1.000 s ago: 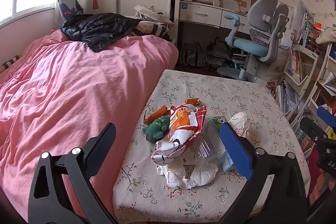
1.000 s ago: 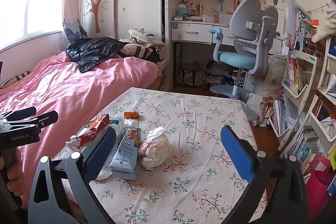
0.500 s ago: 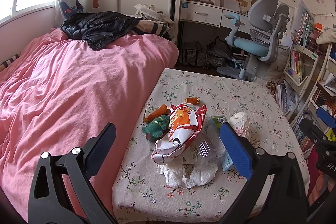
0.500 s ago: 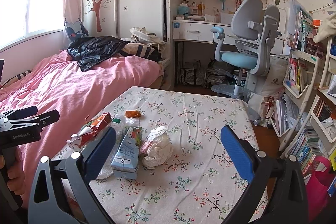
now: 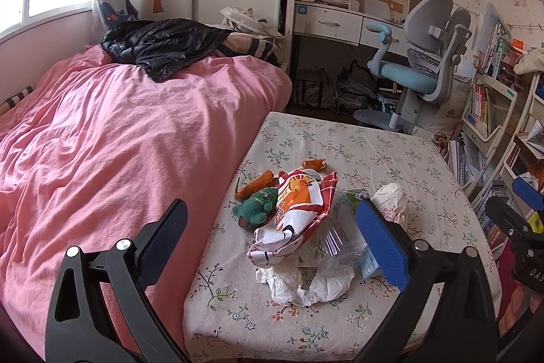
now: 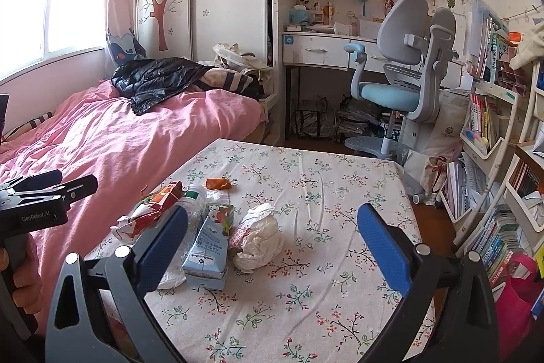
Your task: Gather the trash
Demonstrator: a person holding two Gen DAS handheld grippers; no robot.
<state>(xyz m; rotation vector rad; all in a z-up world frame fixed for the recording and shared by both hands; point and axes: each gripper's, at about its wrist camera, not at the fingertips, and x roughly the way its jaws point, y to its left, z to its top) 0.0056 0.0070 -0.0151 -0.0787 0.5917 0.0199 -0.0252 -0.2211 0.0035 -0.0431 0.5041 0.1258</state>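
Fingers of the left gripper (image 5: 272, 233) stand spread wide, holding nothing, above the table's (image 5: 391, 152) near-left corner. In the left view the trash lies straight ahead between them: a snack bag (image 5: 297, 210) with its long axis running away from the fingers, tissue (image 5: 302, 283) nearest the near edge, a clear bottle (image 5: 340, 227) at its right.

From the right view, the right gripper (image 6: 272, 237) is likewise spread and empty. A carton (image 6: 210, 240) and tissue wad (image 6: 258, 235) sit just ahead, left of centre; this hand seems nearer them.
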